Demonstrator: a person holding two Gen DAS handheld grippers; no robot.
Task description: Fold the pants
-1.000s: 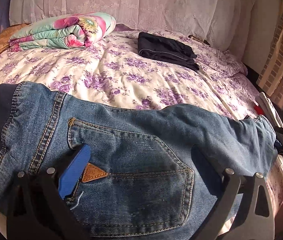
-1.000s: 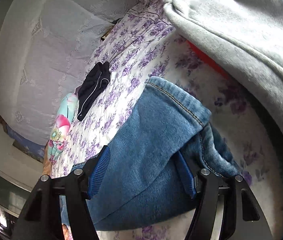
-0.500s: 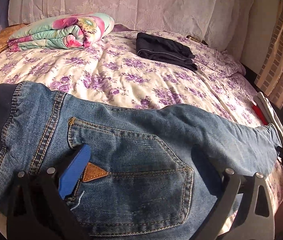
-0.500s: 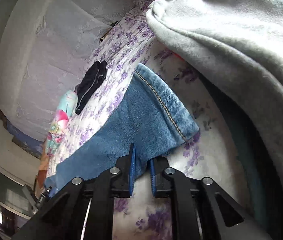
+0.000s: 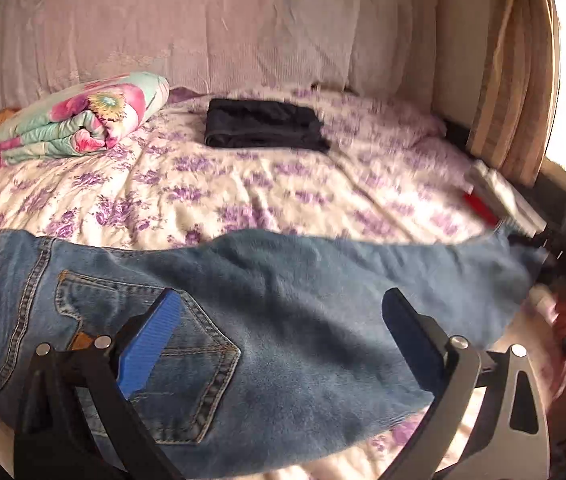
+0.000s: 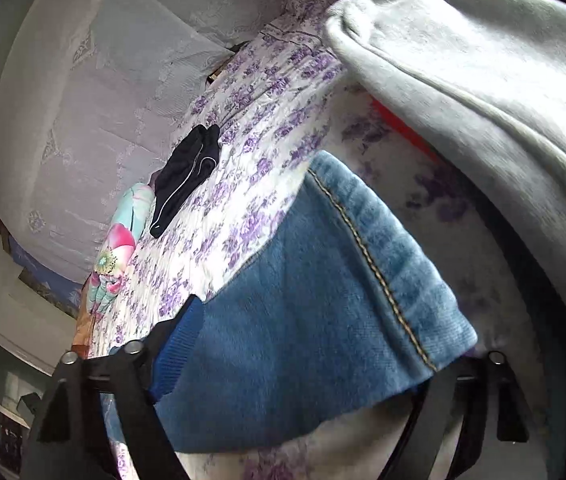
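Left gripper (image 5: 281, 300): my jaws stand wide apart and hold nothing; they hang over the seat of the jeans (image 5: 283, 276), the blue pad (image 5: 151, 344) above the back pocket.
Right gripper (image 6: 323, 340): my jaws have just been closing but stand well apart. The leg hem lies across them and hides the right finger, so I cannot tell whether they pinch it.
Jeans: spread along the near edge of the bed (image 5: 243, 184), waistband at 9 o'clock, leg end at 3 o'clock in my left view.
Black folded garment (image 5: 263, 128): at 12 o'clock, well apart.
Floral quilt (image 5: 79, 120): rolled, at 10 o'clock.
Grey garment (image 6: 483, 60): at 1 o'clock in my right view.
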